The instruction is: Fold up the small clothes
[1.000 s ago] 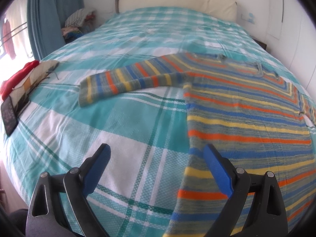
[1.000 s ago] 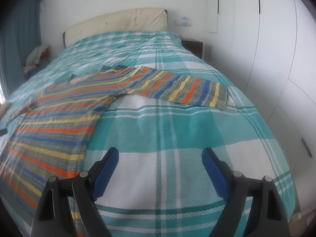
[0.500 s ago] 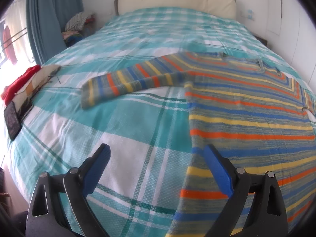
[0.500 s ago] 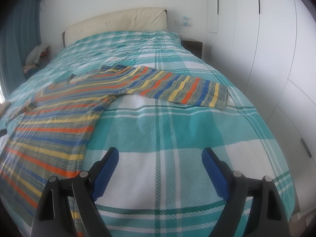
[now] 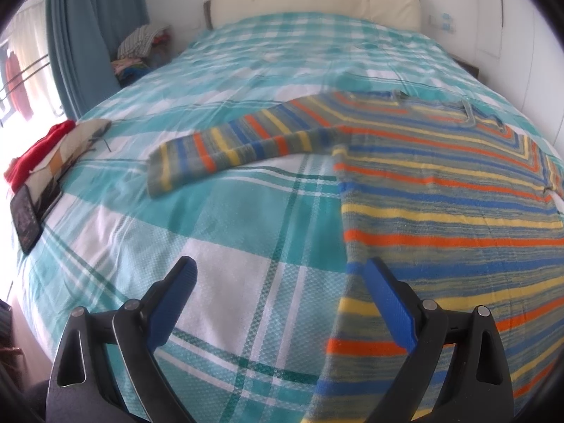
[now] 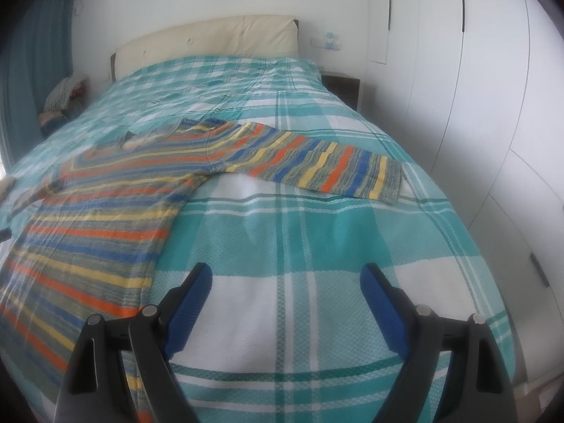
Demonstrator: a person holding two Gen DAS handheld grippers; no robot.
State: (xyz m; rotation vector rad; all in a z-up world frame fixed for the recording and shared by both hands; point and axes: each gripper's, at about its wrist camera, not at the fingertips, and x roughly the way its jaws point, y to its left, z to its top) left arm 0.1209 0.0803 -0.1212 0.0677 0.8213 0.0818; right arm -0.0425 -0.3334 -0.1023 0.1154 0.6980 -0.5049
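A striped knit sweater [image 5: 447, 211] in orange, blue, yellow and grey lies flat on the bed, both sleeves spread out to the sides. In the left wrist view one sleeve [image 5: 239, 141] reaches left; my left gripper [image 5: 280, 271] hovers open above the sweater's left side edge, nothing between its blue pads. The right wrist view shows the sweater's body [image 6: 91, 225] at the left and the other sleeve [image 6: 324, 165] stretching right. My right gripper [image 6: 285, 275] stands open over bare bedspread just right of the sweater's side edge, holding nothing.
The bed carries a teal and white plaid spread [image 5: 218, 232] with a cream headboard [image 5: 317, 3] at the far end. A red cloth [image 5: 38, 151] and a dark flat item [image 5: 26, 218] lie at the left edge. White wardrobe doors [image 6: 493, 105] stand to the right.
The left wrist view has shifted slightly, so the sweater sits a little further right and lower in it. The right wrist view is unchanged. Both grippers stay open.
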